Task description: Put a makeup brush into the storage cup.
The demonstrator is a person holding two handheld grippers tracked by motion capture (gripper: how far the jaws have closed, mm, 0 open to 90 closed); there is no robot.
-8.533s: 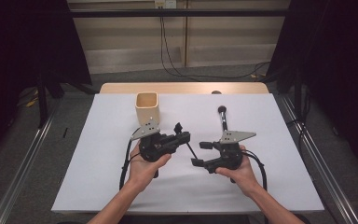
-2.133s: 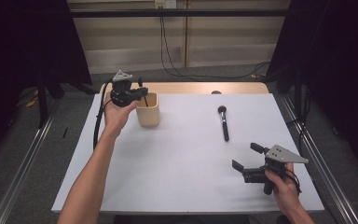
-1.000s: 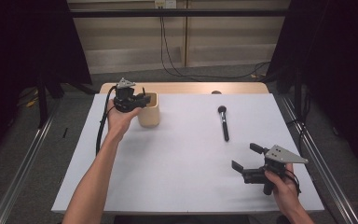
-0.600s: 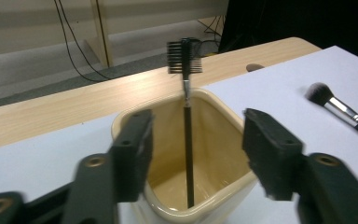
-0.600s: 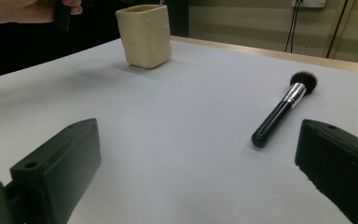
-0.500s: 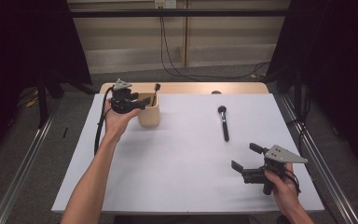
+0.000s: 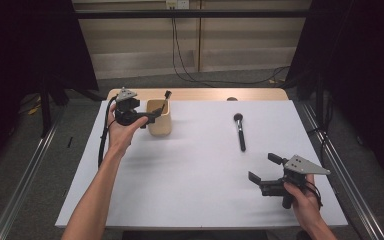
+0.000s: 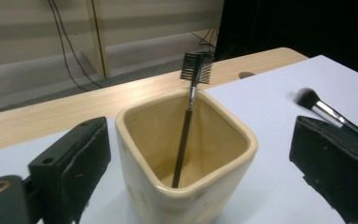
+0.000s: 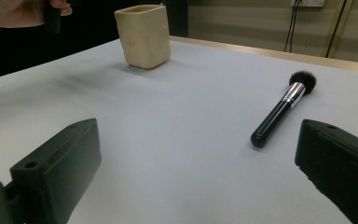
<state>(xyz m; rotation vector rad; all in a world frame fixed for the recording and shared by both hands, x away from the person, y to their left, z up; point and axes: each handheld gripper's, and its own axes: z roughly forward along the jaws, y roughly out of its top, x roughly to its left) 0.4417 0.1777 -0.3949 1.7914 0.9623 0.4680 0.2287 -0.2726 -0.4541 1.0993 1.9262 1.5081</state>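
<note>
Left gripper view: comb brush [image 8: 186,126] stands tilted inside cream cup [image 8: 186,186] at bench [image 7: 195,175] far-left, left claw [image 8: 200,158] spread around cup, makeup brush [image 7: 239,131] lying well apart, right claw [image 7: 266,171] spread, empty, near-right.

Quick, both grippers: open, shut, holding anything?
Left gripper: open, holding nothing, at the cup.
Right gripper: open, holding nothing.
</note>
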